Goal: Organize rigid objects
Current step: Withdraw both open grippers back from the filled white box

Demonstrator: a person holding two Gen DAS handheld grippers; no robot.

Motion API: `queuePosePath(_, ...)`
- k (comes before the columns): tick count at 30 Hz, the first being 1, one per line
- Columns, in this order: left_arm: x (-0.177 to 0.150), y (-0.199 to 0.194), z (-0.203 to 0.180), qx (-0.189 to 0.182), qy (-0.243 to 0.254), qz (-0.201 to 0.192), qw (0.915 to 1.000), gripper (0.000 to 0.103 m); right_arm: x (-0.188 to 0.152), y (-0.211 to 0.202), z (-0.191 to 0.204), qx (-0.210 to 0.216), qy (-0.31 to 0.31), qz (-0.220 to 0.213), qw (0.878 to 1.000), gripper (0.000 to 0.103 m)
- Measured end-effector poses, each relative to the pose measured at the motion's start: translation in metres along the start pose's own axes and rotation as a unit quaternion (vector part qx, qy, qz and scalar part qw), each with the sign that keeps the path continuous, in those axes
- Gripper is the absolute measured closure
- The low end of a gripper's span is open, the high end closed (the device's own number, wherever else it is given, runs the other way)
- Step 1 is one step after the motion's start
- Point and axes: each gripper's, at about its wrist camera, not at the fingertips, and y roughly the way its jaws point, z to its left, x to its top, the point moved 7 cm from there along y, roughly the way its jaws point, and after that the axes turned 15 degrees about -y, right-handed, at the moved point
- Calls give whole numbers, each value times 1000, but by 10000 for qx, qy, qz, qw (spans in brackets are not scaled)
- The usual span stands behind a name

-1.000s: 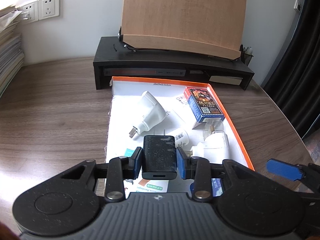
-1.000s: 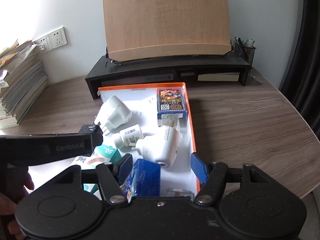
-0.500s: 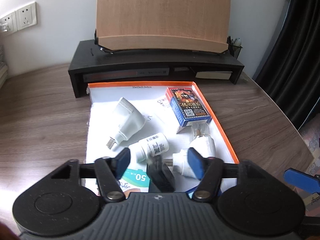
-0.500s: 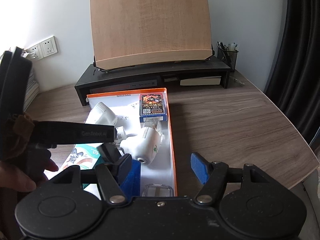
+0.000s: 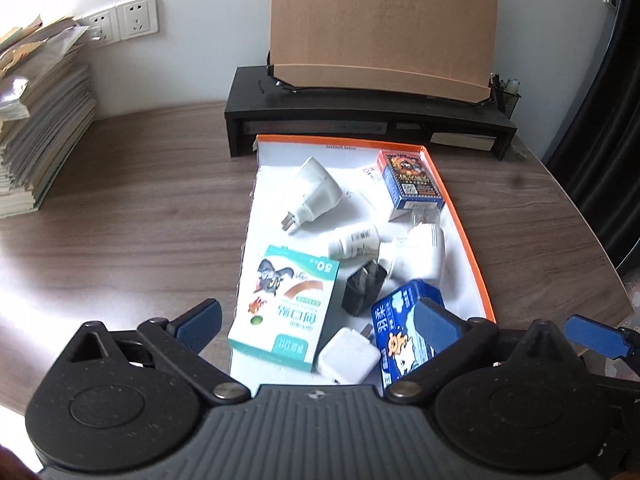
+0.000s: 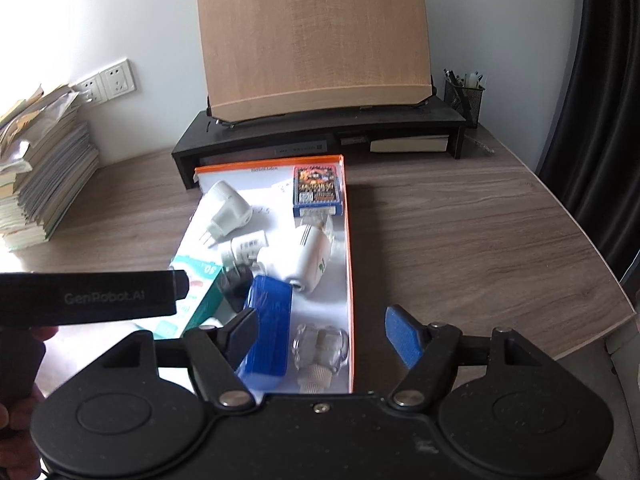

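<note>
The left gripper [image 5: 318, 322] no longer clamps the black charger [image 5: 362, 286]; its jaws have just been opening, and the charger lies in the orange-rimmed box [image 5: 474, 268], beside the teal carton [image 5: 286, 314]

Chargers [image 5: 362, 288] and boxes [image 5: 286, 314] in tray [image 5: 472, 264], shelf [image 5: 368, 120] behind, books [image 5: 40, 128] left

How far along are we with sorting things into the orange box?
Done: black charger lies in the box beside the teal carton. In hand: nothing; left gripper has just been opening, now empty; right gripper open too. Left: nothing visible outside the box; contents lie jumbled.
</note>
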Motion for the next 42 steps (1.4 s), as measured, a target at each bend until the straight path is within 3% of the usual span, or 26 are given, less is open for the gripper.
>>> queuePosePath(17,-34,-14,9,318,-302,31,9990,0,-26,-9,2,243,-293,276,9989,19)
queuePosePath(42,-37,-10,10,387,-176,81,9991,0,-27,-4,8,302,-326,326,9985,19)
